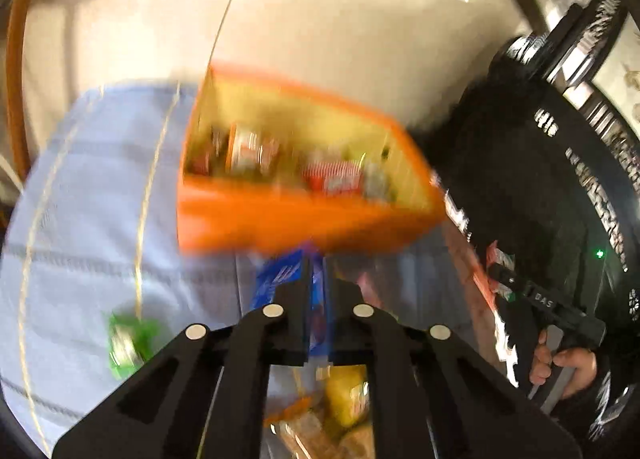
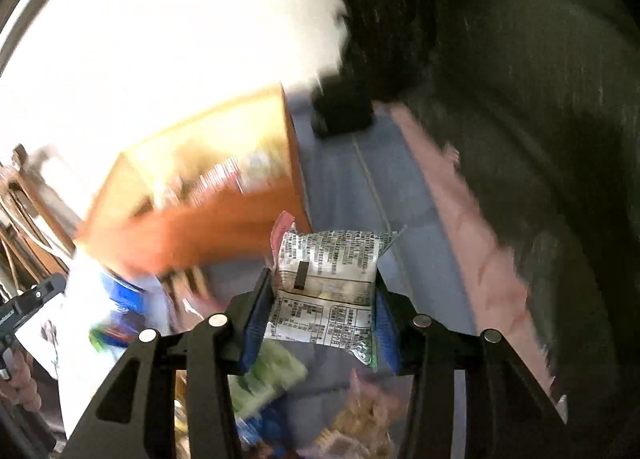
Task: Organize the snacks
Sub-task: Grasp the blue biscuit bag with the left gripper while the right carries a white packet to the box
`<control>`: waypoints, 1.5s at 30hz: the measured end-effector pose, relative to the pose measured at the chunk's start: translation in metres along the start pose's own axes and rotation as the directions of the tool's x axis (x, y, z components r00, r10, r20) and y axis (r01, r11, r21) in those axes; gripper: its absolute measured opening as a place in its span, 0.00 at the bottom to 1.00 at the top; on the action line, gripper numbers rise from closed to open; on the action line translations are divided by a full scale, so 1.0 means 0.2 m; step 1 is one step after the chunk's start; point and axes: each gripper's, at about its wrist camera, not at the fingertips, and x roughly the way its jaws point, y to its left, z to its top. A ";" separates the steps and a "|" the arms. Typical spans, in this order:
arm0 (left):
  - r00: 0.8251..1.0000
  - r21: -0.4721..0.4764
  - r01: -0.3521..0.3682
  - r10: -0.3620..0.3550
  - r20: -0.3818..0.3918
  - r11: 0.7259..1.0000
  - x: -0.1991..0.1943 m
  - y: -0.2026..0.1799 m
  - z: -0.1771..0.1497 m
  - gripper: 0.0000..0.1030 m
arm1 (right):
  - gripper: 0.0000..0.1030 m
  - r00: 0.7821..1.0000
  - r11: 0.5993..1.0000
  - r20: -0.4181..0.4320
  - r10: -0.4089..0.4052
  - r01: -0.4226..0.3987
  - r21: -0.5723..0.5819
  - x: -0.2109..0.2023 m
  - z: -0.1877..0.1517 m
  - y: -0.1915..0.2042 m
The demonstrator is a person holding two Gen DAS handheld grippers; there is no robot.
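Near the orange bin (image 1: 280, 215), left gripper (image 1: 318, 291) pinches a blue packet (image 1: 280, 275); right gripper (image 2: 320, 299) clamps a printed pouch (image 2: 332, 283)

Matte black angular left gripper (image 1: 318, 299), four silver round rivets, lower centre; matte black right gripper (image 2: 320, 295), blue ribbed pads (image 2: 256, 315); bare-skinned hand (image 1: 568, 359) (black sleeve) lower right.

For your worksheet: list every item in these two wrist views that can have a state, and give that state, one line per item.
Left claw: shut on blue snack packet.
Right claw: shut on white printed snack packet.
Orange box: open-topped, holding several snacks.
Green packet: lying loose on the blue cloth.
Yellow packet: lying below the left claw, not gripped.
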 end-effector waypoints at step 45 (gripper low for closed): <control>0.935 0.131 -0.353 0.348 0.061 0.926 0.10 -0.07 0.67 0.96 | 0.97 0.985 0.980 0.014 0.173 -0.171 -0.102 0.24 0.69 0.40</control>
